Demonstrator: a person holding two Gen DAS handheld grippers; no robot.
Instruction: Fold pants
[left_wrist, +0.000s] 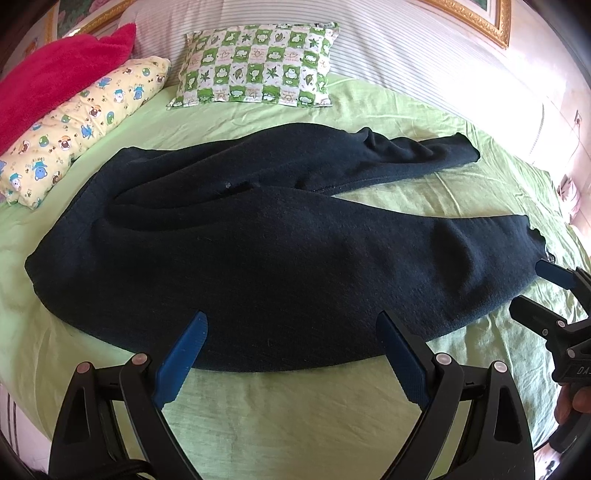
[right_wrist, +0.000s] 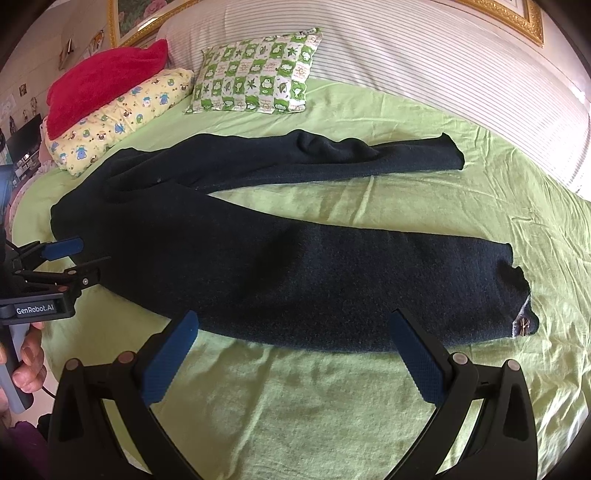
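Note:
Dark navy pants (left_wrist: 258, 236) lie spread on a green bed sheet (left_wrist: 295, 413), waist at the left, two legs splayed to the right; they also show in the right wrist view (right_wrist: 280, 266). The far leg (right_wrist: 332, 155) is wrinkled. The near leg's cuff (right_wrist: 517, 299) has a small emblem. My left gripper (left_wrist: 291, 332) is open, hovering over the near edge of the near leg. My right gripper (right_wrist: 295, 328) is open, hovering over the near leg's edge toward the cuff. The right gripper shows at the right edge of the left wrist view (left_wrist: 554, 291); the left gripper shows at the left of the right wrist view (right_wrist: 66, 258).
A green checked pillow (left_wrist: 258, 66), a yellow cartoon pillow (left_wrist: 81, 125) and a red blanket (left_wrist: 48, 74) lie at the back left. A striped quilt (left_wrist: 424, 51) runs along the far side. The bed's near edge is below the grippers.

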